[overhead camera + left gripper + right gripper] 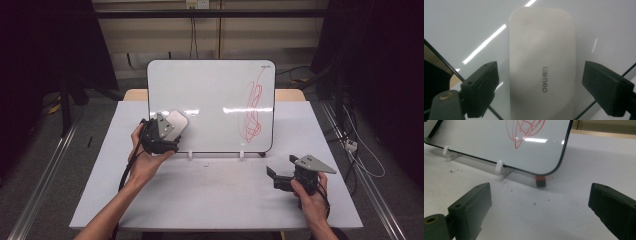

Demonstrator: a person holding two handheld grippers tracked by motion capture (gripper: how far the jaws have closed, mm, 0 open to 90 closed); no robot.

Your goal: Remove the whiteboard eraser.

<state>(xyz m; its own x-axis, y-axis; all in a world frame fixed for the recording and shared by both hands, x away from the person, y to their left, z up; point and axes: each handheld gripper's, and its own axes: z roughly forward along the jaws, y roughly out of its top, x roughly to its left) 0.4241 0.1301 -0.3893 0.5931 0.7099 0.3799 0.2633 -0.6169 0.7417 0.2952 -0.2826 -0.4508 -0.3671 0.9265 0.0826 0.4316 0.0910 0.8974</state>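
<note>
Two grippers: a person seated at the near edge holds one in each hand over a pale grey surface (215, 195).
Surface: bare but for a few dark specks near the whiteboard's feet; a wooden tabletop edge shows past its far side.
Room: dim, with dark curtains at far left and far right, cables trailing on a grey floor, metal rails running down both sides, and a wall socket high on the far wall.
Whiteboard (215, 95): stands tilted back on small white clip feet (499, 167) at the far middle of the surface; black rim, rounded corners, ceiling lights mirrored across it.
Scribble (252, 107): looping red marker lines on the board's right part.
Eraser (542, 65): pale, off-white, oblong with rounded ends and a smooth, slightly smudged back printed "deli" in grey; it lies flat against the board's lower left area.
Left gripper (541, 87): raised to the board at left, its jaws spread to either side of the eraser, pads not pressing on it in the left gripper view.
Right gripper (540, 207): low over the surface at near right, well apart from the board, jaws spread wide with nothing between them.
Small block (540, 181): red-topped, dark-sided, on the surface under the board's lower right corner.
</note>
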